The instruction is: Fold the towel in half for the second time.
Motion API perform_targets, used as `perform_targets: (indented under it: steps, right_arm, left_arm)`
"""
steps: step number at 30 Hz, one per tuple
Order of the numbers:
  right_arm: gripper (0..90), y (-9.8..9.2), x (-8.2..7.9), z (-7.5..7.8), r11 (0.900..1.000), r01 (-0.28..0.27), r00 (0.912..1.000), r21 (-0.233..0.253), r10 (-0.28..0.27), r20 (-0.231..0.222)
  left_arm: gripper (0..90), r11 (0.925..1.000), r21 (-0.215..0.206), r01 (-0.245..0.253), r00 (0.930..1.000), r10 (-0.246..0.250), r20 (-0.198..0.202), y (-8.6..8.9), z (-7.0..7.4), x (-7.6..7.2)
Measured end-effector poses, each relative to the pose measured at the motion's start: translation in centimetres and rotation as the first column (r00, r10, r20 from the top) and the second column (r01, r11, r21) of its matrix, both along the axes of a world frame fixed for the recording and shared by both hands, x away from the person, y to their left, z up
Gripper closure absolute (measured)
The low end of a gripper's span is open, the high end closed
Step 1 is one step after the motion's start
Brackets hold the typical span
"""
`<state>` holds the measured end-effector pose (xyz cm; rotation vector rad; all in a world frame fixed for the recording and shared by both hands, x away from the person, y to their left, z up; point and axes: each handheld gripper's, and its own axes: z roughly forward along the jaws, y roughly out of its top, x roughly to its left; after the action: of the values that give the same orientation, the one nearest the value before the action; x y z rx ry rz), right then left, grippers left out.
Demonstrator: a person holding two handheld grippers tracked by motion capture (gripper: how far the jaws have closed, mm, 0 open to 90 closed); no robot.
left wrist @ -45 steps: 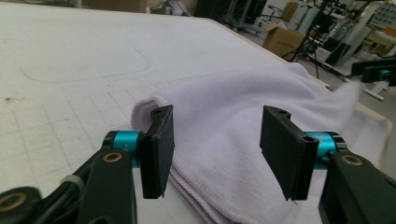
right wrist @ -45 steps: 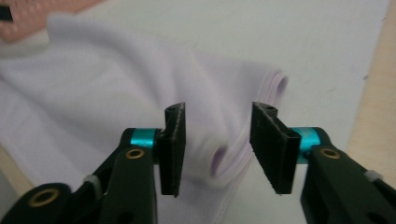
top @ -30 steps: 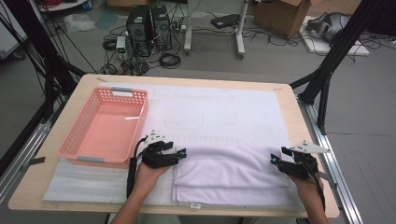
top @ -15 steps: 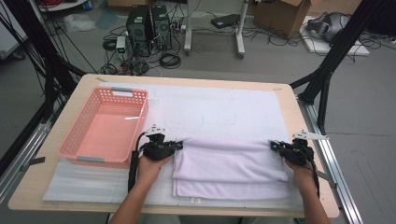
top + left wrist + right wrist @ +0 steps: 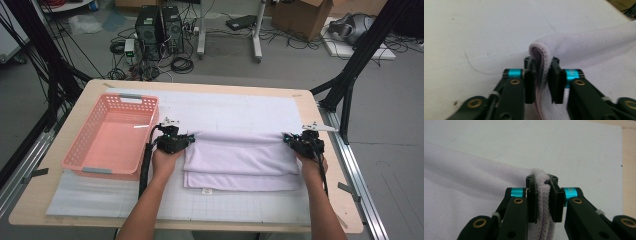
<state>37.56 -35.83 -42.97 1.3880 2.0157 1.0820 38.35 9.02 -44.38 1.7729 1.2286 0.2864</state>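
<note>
The pale lilac folded cloth towel (image 5: 240, 160) lies on the white gridded mat (image 5: 235, 112) that covers the wooden counter (image 5: 95, 87), its long axis running side to side between the person's two hands. The left gripper (image 5: 189, 139) is clenched on the towel's far left corner, and the right gripper (image 5: 287, 137) is clenched on the far right corner. In the left gripper view the hemmed edge of the towel (image 5: 541, 72) stands pinched upright between the left gripper's (image 5: 541, 81) black jaws, with the rest of the fabric trailing off to the right. In the right gripper view a doubled roll of the towel's edge (image 5: 544, 195) sits squeezed in the right gripper (image 5: 544, 202), and the cloth spreads away to the left.

So each gripper has the cloth on its inner side, and the held far edge stretches taut and level between them. The layers below lie flat towards the person, with the near edge stepped out from under the top fold. Both hands look equally placed along the edge, neither ahead of the other. The empty salmon-pink plastic basket (image 5: 112, 137) stands just beside the left gripper, on its outer side and apart from the towel. My judgement is that the next fold turns on keeping the two corners level and carrying them across the short axis together, towards the near edge.
</note>
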Motion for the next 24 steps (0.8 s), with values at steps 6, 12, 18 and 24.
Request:
perform_targets:
  steps: [6,12,18,24]
  right_arm:
    - [50.1,-0.4,-0.6,-0.1,0.998,0.044,0.9985,0.034,-0.043,-0.034]
    - [49.2,-1.2,-3.1,0.8,0.999,0.002,0.9996,0.054,-0.001,-0.029]
    - [53.0,-2.1,-6.9,1.2,0.996,-0.052,0.9985,0.070,0.053,-0.016]
    - [59.0,-2.4,-10.0,1.4,0.991,-0.082,0.9965,0.101,0.083,-0.010]
  left_arm:
    - [47.7,0.9985,-0.033,0.044,0.9988,-0.043,0.025,0.6,0.1,-1.7]
    - [49.5,0.9953,-0.044,0.086,0.9956,-0.084,0.043,0.3,0.7,-3.8]
    - [53.0,0.9952,-0.032,0.093,0.9956,-0.092,0.018,0.3,0.3,-6.4]
    - [51.9,0.9936,-0.065,0.092,0.9954,-0.093,-0.021,1.4,-0.9,-7.9]
